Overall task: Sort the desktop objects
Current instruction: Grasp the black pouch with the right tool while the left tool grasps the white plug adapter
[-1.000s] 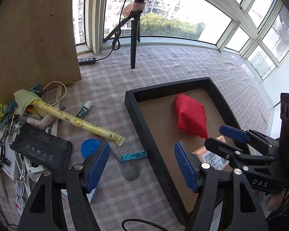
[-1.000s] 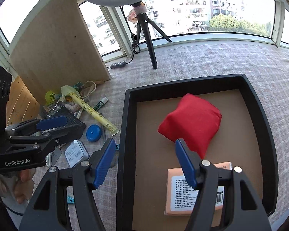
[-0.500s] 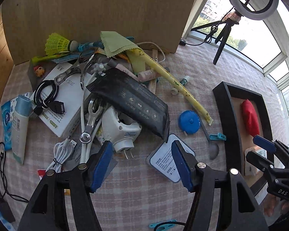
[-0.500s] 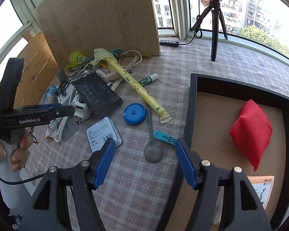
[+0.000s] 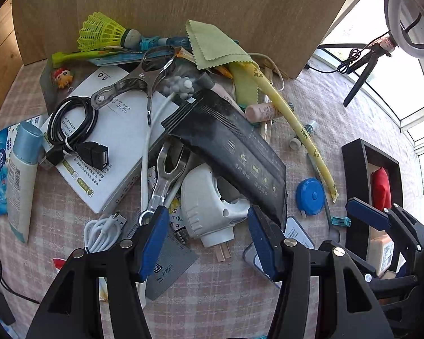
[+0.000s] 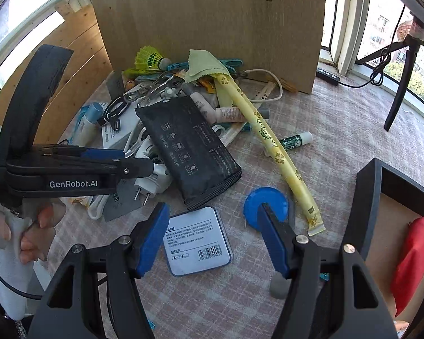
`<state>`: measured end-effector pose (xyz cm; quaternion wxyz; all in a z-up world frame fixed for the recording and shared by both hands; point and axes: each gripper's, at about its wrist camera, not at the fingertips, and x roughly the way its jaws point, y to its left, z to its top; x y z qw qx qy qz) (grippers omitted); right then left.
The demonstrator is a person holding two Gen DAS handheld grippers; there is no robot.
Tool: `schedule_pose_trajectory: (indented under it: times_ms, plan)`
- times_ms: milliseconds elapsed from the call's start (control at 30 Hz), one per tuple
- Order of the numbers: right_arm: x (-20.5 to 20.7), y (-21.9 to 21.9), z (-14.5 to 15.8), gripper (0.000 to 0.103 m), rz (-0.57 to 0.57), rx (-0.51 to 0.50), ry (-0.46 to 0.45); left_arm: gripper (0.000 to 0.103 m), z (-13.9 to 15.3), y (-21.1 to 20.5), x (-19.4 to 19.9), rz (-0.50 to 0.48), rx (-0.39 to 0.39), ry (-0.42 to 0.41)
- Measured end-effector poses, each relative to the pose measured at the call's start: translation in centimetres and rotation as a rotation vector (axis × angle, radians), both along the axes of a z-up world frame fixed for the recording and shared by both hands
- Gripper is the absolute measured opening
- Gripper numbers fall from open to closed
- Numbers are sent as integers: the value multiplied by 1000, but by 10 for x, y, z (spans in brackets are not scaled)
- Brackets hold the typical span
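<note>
A pile of desk clutter lies on the checked cloth. My left gripper [image 5: 207, 240] is open and empty, just above a white plug adapter [image 5: 209, 206] that lies partly under a black packet [image 5: 229, 152]. My right gripper [image 6: 212, 240] is open and empty over a white-and-blue flat tin [image 6: 198, 240], with a blue tape measure [image 6: 264, 204] by its right finger. A long yellow paper tube [image 6: 271, 147] lies slantwise. The black tray [image 6: 367, 206] at the right holds a red pouch [image 6: 410, 260].
A white booklet [image 5: 110, 141] carries a coiled black cable [image 5: 70, 124] and a metal clip [image 5: 135, 82]. A yellow shuttlecock [image 5: 101, 32], green cloth [image 5: 214, 45] and lotion tube [image 5: 21, 175] lie around. A wooden board [image 6: 212, 14] stands behind. A tripod [image 6: 401, 73] stands far right.
Both grippers have swung left from the tray to the clutter pile and come lower over it. Both stay open and empty.
</note>
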<state>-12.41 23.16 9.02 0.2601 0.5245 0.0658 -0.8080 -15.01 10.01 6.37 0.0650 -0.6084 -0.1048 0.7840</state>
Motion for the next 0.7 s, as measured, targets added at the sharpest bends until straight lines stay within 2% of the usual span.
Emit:
schedule_pose_trajectory:
  times_ms: [167, 233, 367, 467, 533, 700]
  plan:
    - [-10, -27, -17, 64, 62, 59, 12, 50, -4, 0, -8, 10, 13, -17]
    - [-14, -33, -23, 64, 73, 73, 12, 45, -6, 1, -12, 11, 10, -24]
    - [-22, -41, -34, 64, 92, 94, 14, 46, -12, 1, -17, 6, 31, -43]
    - [-26, -43, -38, 64, 100, 110, 30, 45, -13, 3, -23, 6, 28, -49]
    - [-30, -40, -39, 64, 91, 112, 43, 36, -15, 6, -25, 0, 3, -59]
    - [-45, -27, -38, 63, 52, 99, 50, 37, -17, 11, -28, -11, -6, -64]
